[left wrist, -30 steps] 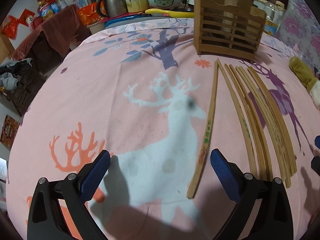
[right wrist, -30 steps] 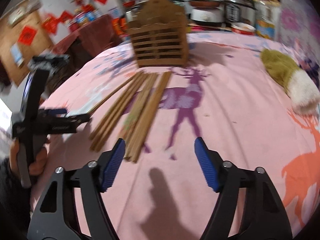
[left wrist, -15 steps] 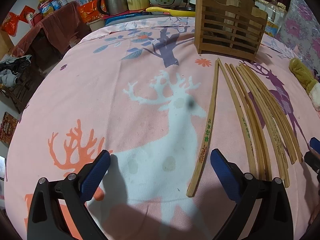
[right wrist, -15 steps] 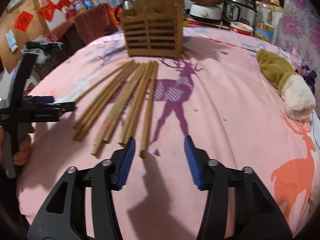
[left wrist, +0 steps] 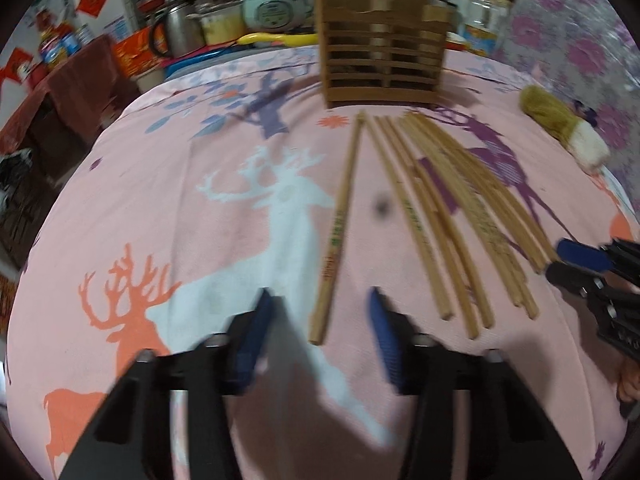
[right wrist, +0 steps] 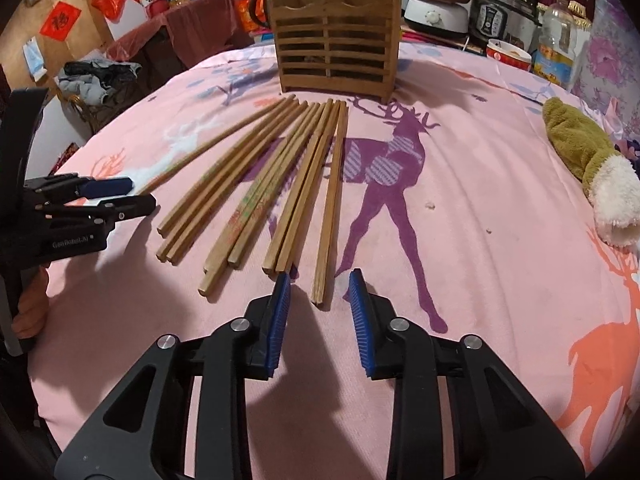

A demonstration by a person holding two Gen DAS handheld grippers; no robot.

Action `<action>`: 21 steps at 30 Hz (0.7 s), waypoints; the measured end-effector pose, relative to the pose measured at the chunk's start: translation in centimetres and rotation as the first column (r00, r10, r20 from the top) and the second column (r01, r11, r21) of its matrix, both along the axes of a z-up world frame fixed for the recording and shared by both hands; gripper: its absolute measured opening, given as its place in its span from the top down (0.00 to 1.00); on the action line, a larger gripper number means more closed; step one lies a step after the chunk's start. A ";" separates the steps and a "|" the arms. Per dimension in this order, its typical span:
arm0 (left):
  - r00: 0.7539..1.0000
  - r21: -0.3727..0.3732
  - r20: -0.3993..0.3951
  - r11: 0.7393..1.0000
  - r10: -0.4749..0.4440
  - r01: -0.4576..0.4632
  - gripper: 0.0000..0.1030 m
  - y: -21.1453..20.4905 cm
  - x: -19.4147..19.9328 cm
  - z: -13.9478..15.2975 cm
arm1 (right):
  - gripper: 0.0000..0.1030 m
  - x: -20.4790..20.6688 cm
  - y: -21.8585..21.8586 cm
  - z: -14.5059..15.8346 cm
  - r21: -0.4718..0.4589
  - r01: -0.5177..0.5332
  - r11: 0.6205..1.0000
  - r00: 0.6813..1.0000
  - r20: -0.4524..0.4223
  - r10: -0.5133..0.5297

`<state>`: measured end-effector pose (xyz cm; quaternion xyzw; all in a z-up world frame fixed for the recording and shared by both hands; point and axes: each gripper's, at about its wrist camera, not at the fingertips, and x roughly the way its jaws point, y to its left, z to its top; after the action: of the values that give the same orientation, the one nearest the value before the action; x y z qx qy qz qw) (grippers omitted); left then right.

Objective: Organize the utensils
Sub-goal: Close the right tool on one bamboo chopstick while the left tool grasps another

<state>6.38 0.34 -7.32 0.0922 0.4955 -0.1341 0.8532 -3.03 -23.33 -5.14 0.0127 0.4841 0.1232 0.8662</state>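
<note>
Several wooden chopsticks (right wrist: 256, 184) lay fanned on the pink deer cloth (right wrist: 480, 184), thin ends toward the slatted wooden holder (right wrist: 334, 40). Both tools pointed steeply down. The right gripper (right wrist: 318, 312) had just been closing, pads either side of the rightmost stick's end, not pressing. The left gripper (left wrist: 318, 336), blurred, had been closing around the separate leftmost stick (left wrist: 336, 232), not touching.
</note>
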 end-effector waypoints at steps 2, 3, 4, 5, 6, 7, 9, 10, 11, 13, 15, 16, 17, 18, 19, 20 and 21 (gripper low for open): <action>0.999 0.004 0.009 1.000 -0.031 0.031 0.93 -0.5 -0.4 0.0 | 0.92 0.0 -0.3 0.0 0.018 0.005 1.000 1.000 -0.003 -0.005; 0.999 0.003 0.009 0.999 -0.039 0.039 0.94 -0.6 -0.6 0.0 | 0.92 0.0 -0.4 0.0 0.024 0.007 1.000 1.000 -0.004 -0.007; 0.999 0.005 0.013 0.999 -0.040 0.040 0.94 -0.7 -0.6 0.0 | 0.92 0.0 -0.4 0.1 0.022 0.009 1.000 1.000 0.001 -0.009; 0.999 -0.002 0.011 0.999 -0.039 0.039 0.94 -0.7 -0.5 0.1 | 0.92 -0.1 -0.4 0.3 0.019 0.011 1.000 1.000 0.011 -0.012; 0.999 -0.015 0.007 0.999 -0.035 0.035 0.94 -0.6 -0.4 0.1 | 0.92 -0.1 -0.4 0.4 0.020 0.013 1.000 1.000 0.020 -0.013; 0.999 -0.027 0.005 0.999 -0.032 0.032 0.94 -0.4 -0.4 0.1 | 0.92 -0.2 -0.5 0.8 0.030 0.017 0.999 0.999 0.034 -0.018; 1.000 -0.033 -0.008 0.999 -0.028 0.028 0.93 -0.4 -0.2 0.0 | 0.93 -0.4 -0.9 1.2 0.046 0.025 0.999 0.998 0.055 -0.028; 1.000 -0.025 -0.003 0.999 -0.025 0.025 0.89 -0.4 -0.3 0.0 | 0.93 -0.3 -1.0 1.4 0.049 0.029 0.998 0.998 0.060 -0.032; 1.000 -0.017 0.002 1.000 -0.023 0.023 0.78 -0.4 -0.4 0.1 | 0.93 -0.3 -1.1 1.4 0.050 0.033 0.998 0.998 0.058 -0.036; 1.000 -0.008 0.007 1.000 -0.019 0.019 0.74 -0.4 -0.4 0.0 | 0.93 -0.1 -1.1 1.2 0.044 0.039 0.998 0.998 0.048 -0.041; 1.000 -0.017 0.005 1.000 -0.022 0.022 0.78 -0.3 -0.4 0.0 | 0.93 0.1 -1.1 0.9 0.037 0.041 0.998 0.998 0.036 -0.042; 1.000 -0.026 0.003 0.999 -0.026 0.026 0.92 -0.3 -0.5 0.1 | 0.93 0.3 -1.0 0.8 0.033 0.042 0.999 0.999 0.030 -0.043; 1.000 -0.031 0.003 0.999 -0.029 0.029 0.95 -0.2 -0.5 0.1 | 0.93 0.3 -1.1 0.7 0.032 0.043 0.999 0.999 0.027 -0.044; 1.000 -0.033 0.011 0.999 -0.026 0.026 0.95 -0.2 -0.6 0.3 | 0.92 0.3 -1.1 0.6 0.032 0.044 0.998 0.999 0.025 -0.045; 0.999 -0.037 0.024 0.999 -0.024 0.025 0.95 -0.1 -0.6 0.6 | 0.92 0.4 -1.2 0.5 0.034 0.048 0.998 0.999 0.020 -0.049; 0.999 -0.046 0.035 0.999 -0.024 0.025 0.95 0.0 -0.8 0.8 | 0.88 0.4 -1.3 0.5 0.038 0.050 0.998 0.999 0.016 -0.051; 0.999 -0.056 0.044 0.998 -0.024 0.026 0.95 0.0 -0.9 1.1 | 0.87 0.4 -1.4 0.5 0.040 0.057 0.998 0.998 0.017 -0.058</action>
<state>5.52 0.36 -6.27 0.0771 0.4718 -0.1568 0.8642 -2.58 -24.72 -4.64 0.0426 0.4733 0.1079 0.8732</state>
